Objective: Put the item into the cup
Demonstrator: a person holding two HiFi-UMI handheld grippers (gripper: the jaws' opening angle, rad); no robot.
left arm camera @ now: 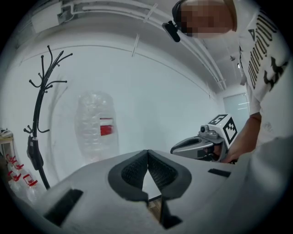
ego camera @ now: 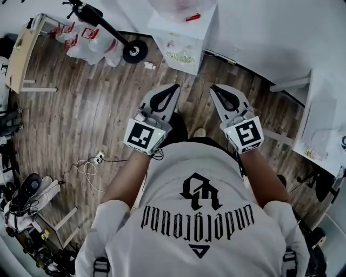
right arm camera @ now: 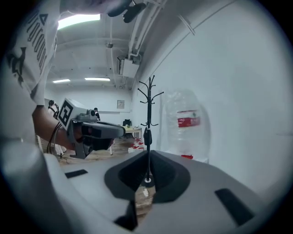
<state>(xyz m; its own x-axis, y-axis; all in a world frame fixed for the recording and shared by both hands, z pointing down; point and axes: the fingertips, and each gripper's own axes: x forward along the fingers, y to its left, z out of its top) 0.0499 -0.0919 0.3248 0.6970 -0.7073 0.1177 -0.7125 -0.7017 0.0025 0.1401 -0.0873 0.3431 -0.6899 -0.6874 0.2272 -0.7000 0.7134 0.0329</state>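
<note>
Coat rack (ego camera: 134, 52) and a water bottle (right arm camera: 185, 125) stand ahead by the white wall (left arm camera: 174, 91), clear of both tongs. Left tongs (ego camera: 173, 91) and right tongs (ego camera: 215, 90) are closed tight, empty. Only the right gripper view shows ceiling lights (right arm camera: 80, 19); only the head view, cables (ego camera: 89, 165) on the wood floor (ego camera: 81, 108). Item and cup: cannot tell where.

- Jug (ego camera: 181, 7): cut by the head view's top edge; outline hazy.
- Jug label (right arm camera: 188, 121): print too small to read in either gripper view.
- Scooter (ego camera: 105, 27): upper end runs off the top edge.
- Stand (left arm camera: 40, 128): foot hidden behind left gripper (left arm camera: 147, 152).
- Table (ego camera: 324, 119): cut by the right edge; items on it too small to tell.
</note>
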